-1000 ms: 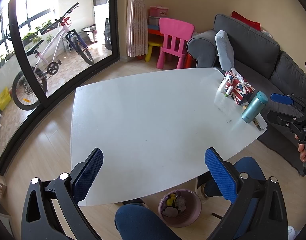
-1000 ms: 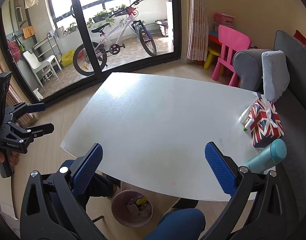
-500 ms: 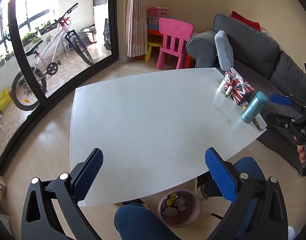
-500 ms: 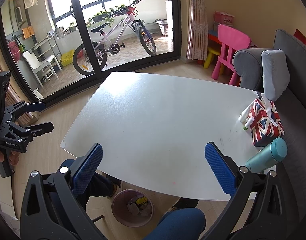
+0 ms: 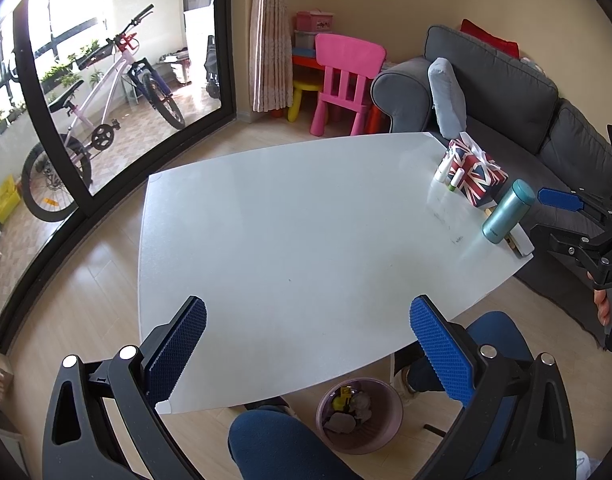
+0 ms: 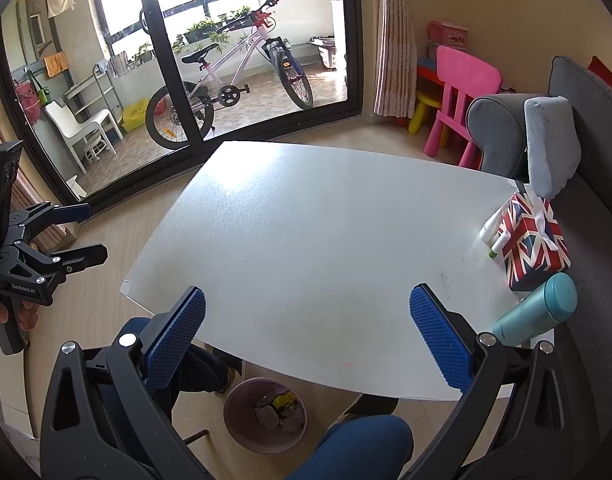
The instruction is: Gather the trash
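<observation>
A pink waste bin [image 5: 359,416] holding crumpled trash stands on the floor under the near edge of the white table [image 5: 286,220]. My left gripper [image 5: 306,332] hovers open over that near edge with nothing between its blue pads. The right wrist view shows the same bin [image 6: 266,416] below my right gripper [image 6: 306,320], also open and empty above the table [image 6: 325,220]. Each gripper shows in the other's view, hand-held off the table's side: the right one [image 5: 539,214] and the left one [image 6: 94,232], jaws apart. I see no loose trash on the tabletop.
A Union Jack tissue box [image 5: 477,176], a teal flask [image 5: 507,212] and small white tubes [image 5: 443,168] sit along the table's right edge. A grey sofa [image 5: 505,92] lies beyond, a pink chair [image 5: 345,80] at the back. The person's blue-clad knees [image 5: 274,444] flank the bin.
Almost nothing has changed. Both grippers stay open and empty; the right gripper has drifted very slightly toward the table in the left wrist view.
</observation>
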The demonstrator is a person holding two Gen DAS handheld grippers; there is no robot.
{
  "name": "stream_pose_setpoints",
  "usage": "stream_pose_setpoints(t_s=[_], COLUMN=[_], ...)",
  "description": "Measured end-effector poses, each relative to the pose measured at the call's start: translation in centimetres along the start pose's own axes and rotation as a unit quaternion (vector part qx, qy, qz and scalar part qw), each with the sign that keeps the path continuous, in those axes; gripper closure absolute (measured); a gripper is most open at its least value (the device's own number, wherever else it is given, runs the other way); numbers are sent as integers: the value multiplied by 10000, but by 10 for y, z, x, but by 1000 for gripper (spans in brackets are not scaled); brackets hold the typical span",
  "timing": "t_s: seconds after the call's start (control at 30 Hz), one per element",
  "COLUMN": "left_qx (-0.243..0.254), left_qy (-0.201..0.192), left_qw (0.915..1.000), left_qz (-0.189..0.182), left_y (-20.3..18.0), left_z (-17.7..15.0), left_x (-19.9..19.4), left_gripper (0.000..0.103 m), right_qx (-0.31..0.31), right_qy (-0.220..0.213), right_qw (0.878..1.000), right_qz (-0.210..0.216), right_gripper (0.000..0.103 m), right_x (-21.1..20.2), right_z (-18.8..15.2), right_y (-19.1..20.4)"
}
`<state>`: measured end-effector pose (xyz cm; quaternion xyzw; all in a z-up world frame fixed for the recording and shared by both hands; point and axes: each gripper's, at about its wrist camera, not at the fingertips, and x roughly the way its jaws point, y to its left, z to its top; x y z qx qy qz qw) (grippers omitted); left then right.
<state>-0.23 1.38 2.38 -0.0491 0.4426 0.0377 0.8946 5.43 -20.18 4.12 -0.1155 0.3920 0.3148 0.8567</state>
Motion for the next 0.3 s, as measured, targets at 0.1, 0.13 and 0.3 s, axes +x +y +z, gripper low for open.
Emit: stream_pose_setpoints(t_s=[0.1,0.13,0.3], left_qx=[40,42,112], left_qy=[43,42,-60], left_qw=[10000,10000,9998], left_qz=[43,38,134], left_y=[0,2,4], left_z=[0,-2,-2], left_x=[5,5,12], left_gripper=[5,5,5], right_qx=[11,17,81], right_qy=[40,50,108], right_qw=[10000,10000,9999], right_qz=[-6,-16,-32], right_gripper=[3,3,3], right_x=[4,5,17], right_z=[-7,-8,-15], right_y=[1,1,-2])
